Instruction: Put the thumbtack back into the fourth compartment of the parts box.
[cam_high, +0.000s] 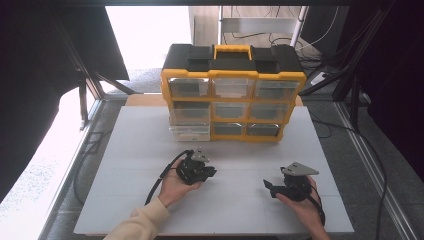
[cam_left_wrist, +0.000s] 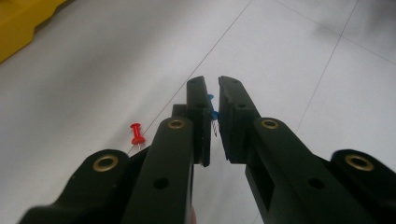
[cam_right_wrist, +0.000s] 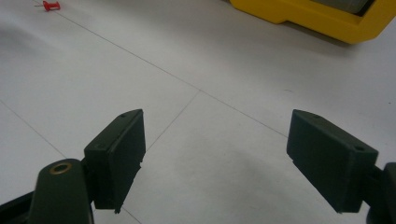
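A: Where's the blue pin (cam_left_wrist: 211, 113)?
B: Pinched between the nearly closed left tongs (cam_left_wrist: 212, 86), above the table (cam_left_wrist: 303, 60). Light, tiny, slippery; best held by its head. The right tongs (cam_right_wrist: 215, 158) gape wide, empty. A red pin (cam_left_wrist: 136, 133) lies nearby.

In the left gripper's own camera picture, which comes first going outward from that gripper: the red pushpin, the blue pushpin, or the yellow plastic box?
1. Blue pushpin, pinched between the jaws.
2. Red pushpin, lying on the white table, left of the jaws.
3. Yellow plastic drawer organiser, far upper left corner.

Blue pushpin (cam_left_wrist: 211, 112) pinched between tool pads, red pushpin (cam_left_wrist: 137, 134) lying on table
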